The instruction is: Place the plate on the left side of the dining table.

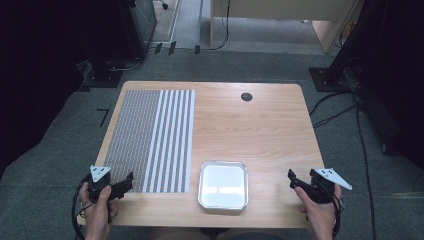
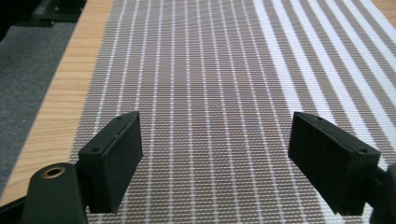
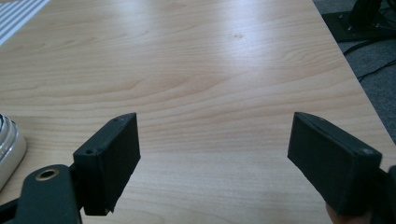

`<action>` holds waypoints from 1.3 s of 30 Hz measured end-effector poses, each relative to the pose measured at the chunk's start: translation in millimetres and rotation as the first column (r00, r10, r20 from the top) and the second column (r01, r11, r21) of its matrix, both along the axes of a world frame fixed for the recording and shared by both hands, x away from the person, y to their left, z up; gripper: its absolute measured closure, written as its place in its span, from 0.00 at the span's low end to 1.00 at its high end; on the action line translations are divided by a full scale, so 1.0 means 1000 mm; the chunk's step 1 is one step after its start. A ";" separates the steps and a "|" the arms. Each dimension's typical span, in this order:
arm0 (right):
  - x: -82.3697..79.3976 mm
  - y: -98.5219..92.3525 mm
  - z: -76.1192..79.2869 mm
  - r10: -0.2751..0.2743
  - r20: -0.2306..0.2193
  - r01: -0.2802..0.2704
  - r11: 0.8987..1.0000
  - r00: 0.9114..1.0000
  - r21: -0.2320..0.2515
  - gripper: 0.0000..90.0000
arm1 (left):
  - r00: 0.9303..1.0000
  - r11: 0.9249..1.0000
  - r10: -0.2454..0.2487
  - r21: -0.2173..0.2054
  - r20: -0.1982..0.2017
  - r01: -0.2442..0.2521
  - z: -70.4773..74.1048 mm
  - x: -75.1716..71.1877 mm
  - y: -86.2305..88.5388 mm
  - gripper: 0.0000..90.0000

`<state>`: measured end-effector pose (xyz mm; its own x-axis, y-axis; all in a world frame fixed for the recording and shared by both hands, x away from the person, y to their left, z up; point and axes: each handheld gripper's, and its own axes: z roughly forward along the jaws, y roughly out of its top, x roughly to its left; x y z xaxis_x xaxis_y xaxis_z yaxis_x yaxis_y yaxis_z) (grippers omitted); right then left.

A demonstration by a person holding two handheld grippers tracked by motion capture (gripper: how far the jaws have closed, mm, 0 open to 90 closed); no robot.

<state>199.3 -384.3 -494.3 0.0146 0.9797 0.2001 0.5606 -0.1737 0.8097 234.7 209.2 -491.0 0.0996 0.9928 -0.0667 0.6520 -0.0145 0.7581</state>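
A grey woven placemat (image 1: 150, 140) with white stripes covers the left part of the wooden table (image 1: 260, 125). A square metal tray (image 1: 223, 184) sits empty near the front edge at the middle. My left gripper (image 1: 127, 181) hovers over the mat's front left corner, held by a hand, open with nothing between its jaws. In the left gripper view the gripper (image 2: 215, 163) looks along the placemat (image 2: 210, 70). My right gripper (image 1: 291, 178) is at the front right of the table, open and empty. In the right gripper view the gripper (image 3: 215, 163) faces bare wood, with the tray's rim (image 3: 9, 144) at the left edge.
A small black round grommet (image 1: 246, 97) is set in the table near the back. Grey carpet surrounds the table, with cables (image 1: 350, 110) on the floor at the right and stand bases at the back left and right.
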 end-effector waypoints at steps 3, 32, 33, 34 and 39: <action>0.001 0.002 0.002 -0.001 0.005 0.001 1.000 1.000 0.002 0.19 | 1.000 1.000 -0.012 0.004 0.000 0.012 0.000 0.000 -0.006 0.20; 0.025 0.044 0.026 0.058 0.022 -0.058 0.998 0.998 -0.014 0.19 | 0.992 0.992 -0.125 -0.009 0.013 0.125 0.012 0.007 -0.070 0.16; 0.028 0.047 0.029 0.057 0.022 -0.057 0.998 0.998 -0.006 0.19 | 0.991 0.991 -0.134 -0.009 0.014 0.134 0.013 0.008 -0.073 0.16; 0.028 0.047 0.029 0.057 0.022 -0.057 0.998 0.998 -0.006 0.19 | 0.990 0.990 -0.144 -0.006 0.013 0.144 0.014 0.008 -0.077 0.16; 0.038 0.055 0.038 0.068 0.030 -0.068 0.998 0.997 -0.007 0.20 | 0.984 0.984 -0.178 -0.012 0.023 0.179 0.020 0.016 -0.097 0.15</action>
<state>236.9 -328.9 -455.9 -0.0585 0.9793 0.1937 0.5459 -0.1311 0.8275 250.5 112.7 -470.6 0.2767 0.9579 -0.0762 0.6234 -0.1186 0.7728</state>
